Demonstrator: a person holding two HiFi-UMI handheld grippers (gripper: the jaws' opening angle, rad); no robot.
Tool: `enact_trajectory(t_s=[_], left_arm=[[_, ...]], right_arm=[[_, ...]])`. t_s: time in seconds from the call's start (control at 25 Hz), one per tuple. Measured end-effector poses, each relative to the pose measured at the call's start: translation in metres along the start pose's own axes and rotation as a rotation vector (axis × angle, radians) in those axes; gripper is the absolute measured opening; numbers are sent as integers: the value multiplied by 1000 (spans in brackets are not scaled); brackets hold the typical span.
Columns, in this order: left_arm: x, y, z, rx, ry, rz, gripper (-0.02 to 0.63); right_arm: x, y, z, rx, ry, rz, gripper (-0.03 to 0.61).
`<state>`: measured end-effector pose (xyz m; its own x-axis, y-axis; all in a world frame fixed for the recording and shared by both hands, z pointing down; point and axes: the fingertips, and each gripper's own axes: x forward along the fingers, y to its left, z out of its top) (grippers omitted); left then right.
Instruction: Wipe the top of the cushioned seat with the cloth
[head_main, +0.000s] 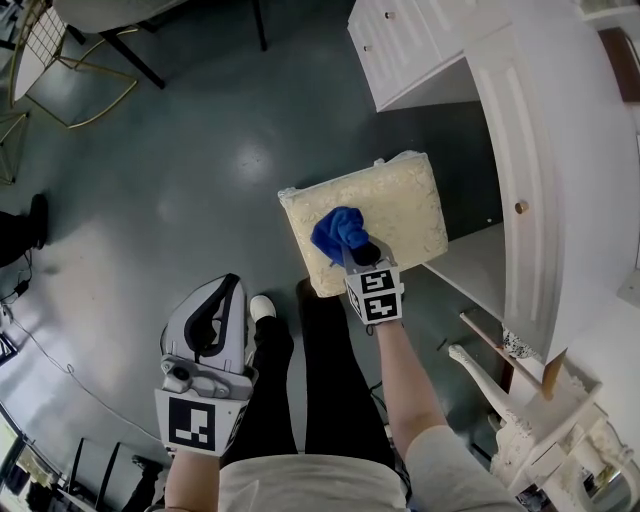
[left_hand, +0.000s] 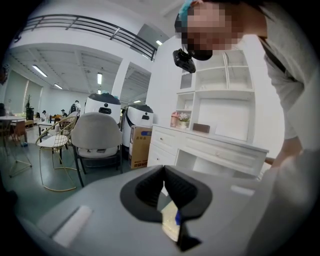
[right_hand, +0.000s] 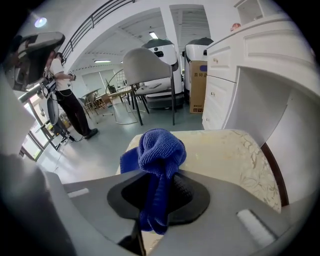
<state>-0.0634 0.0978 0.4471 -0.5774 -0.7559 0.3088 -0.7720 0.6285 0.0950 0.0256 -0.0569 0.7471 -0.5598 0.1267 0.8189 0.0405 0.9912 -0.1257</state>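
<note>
Right tool (head_main: 358, 250) squeezes blue cloth (head_main: 338, 230) over cushioned seat (head_main: 400, 200).
My left tool (head_main: 230, 290) sits closed, empty, lower left of the frame.

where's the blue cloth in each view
Head view: blue cloth at centre, on the cushioned seat, ahead of the right gripper.
Left gripper view: only a blue speck below the jaws, probably it.
Right gripper view: centre, pinched in the jaws.
Shared landmark: white drawer unit.
</note>
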Motion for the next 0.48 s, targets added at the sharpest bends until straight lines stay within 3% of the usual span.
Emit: enact_trajectory(t_s=[0.48], left_arm=[[-29,1,-14,-6,52,-6,2]], right_arm=[[7,51,0,-24,-5,63,77]])
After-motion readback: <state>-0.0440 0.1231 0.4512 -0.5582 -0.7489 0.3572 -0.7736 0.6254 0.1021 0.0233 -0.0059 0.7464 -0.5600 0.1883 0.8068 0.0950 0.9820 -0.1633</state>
